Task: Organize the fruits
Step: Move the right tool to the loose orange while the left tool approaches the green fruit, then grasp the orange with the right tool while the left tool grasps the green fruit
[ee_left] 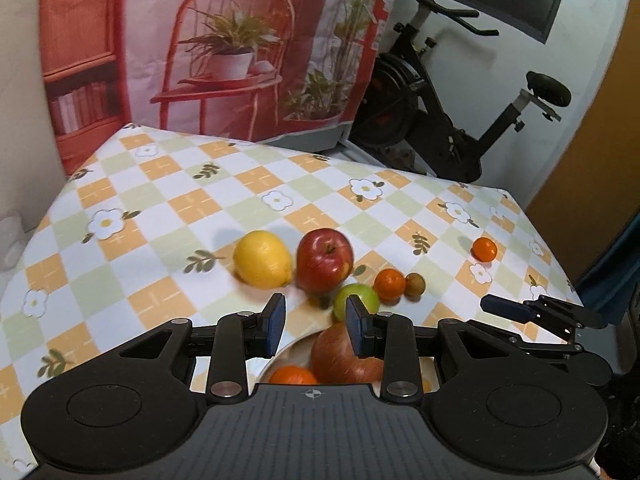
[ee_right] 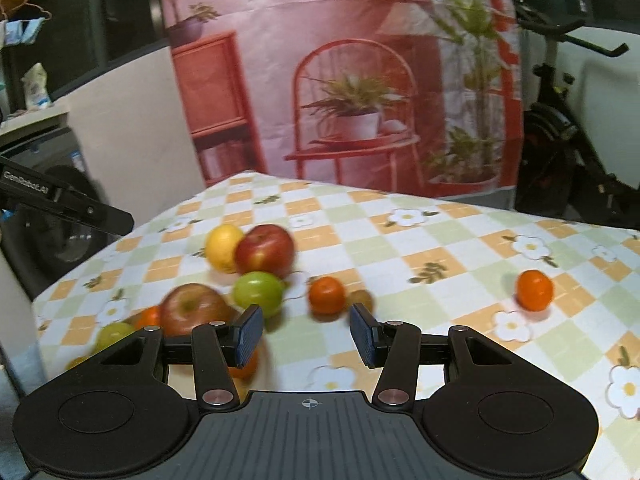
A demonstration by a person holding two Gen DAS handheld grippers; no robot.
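The sorting looks part done: 1 russet apple [ee_left: 344, 354] and an orange [ee_left: 293, 375] sit in the white bowl [ee_left: 280, 354] near the desk's [ee_left: 168, 184] near edge, under the left claw [ee_left: 316, 326], whose fingers stand at their narrowest with nothing between them. The right claw [ee_right: 306, 334] is partly apart and empty (fruit blurred). Next likely needs a reach for the green apple [ee_right: 259, 293] or small orange [ee_right: 327, 295] — loose mid-desk. Open cloth lies right, up to the lone orange [ee_right: 535, 290] near that edge.
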